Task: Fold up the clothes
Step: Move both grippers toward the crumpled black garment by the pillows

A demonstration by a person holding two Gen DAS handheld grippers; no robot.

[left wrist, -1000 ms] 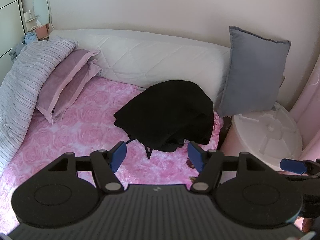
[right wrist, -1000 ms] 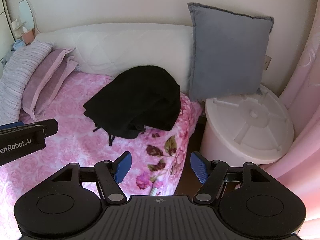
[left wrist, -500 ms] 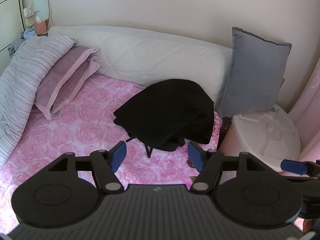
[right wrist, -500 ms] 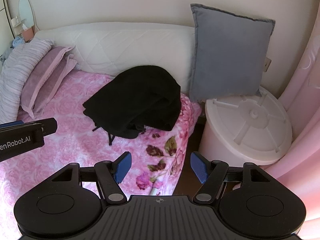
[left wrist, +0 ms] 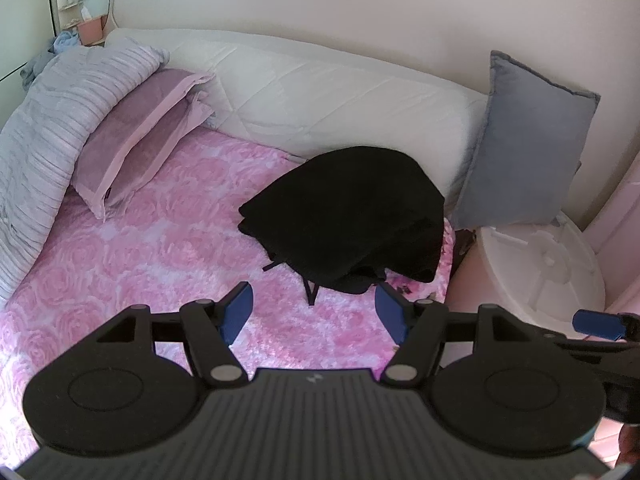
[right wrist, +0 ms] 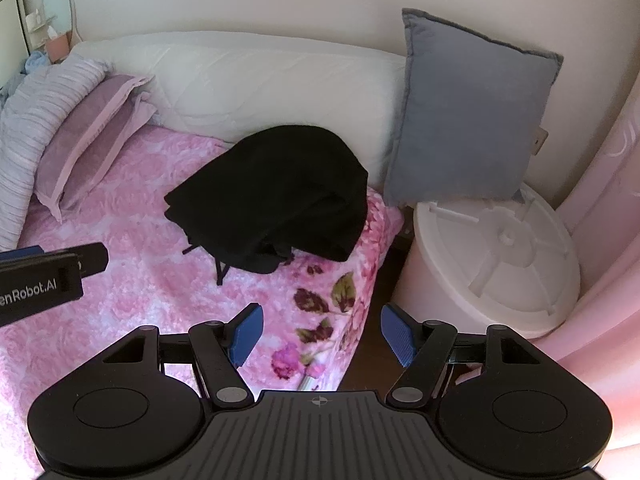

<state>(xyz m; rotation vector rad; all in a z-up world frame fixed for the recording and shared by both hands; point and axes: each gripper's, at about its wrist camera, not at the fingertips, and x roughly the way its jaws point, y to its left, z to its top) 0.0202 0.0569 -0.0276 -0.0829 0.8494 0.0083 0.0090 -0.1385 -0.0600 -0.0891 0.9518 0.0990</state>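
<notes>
A black garment (left wrist: pixel 348 216) (right wrist: pixel 276 196) lies crumpled in a heap on the pink rose-patterned bedspread (left wrist: pixel 160 248) (right wrist: pixel 132 264), near the bed's right edge and against the white headboard. Thin black cords trail from its near side. My left gripper (left wrist: pixel 314 312) hovers open above the bedspread, a little short of the garment, with nothing between its blue pads. My right gripper (right wrist: pixel 320 332) is open too, above the bed's right edge, empty. The left gripper's finger (right wrist: pixel 52 264) shows at the left of the right wrist view.
A white quilted headboard (left wrist: pixel 320 96) runs along the wall. A grey cushion (right wrist: pixel 468 120) leans at its right end. A white round tub (right wrist: pixel 500 256) stands beside the bed. Mauve pillows (left wrist: pixel 132 136) and a striped duvet (left wrist: pixel 44 120) lie at left. A pink curtain (right wrist: pixel 612 208) hangs at right.
Both grippers have moved a little forward and down toward the black garment, which now looks slightly larger. Both stay open and the garment has not moved.
</notes>
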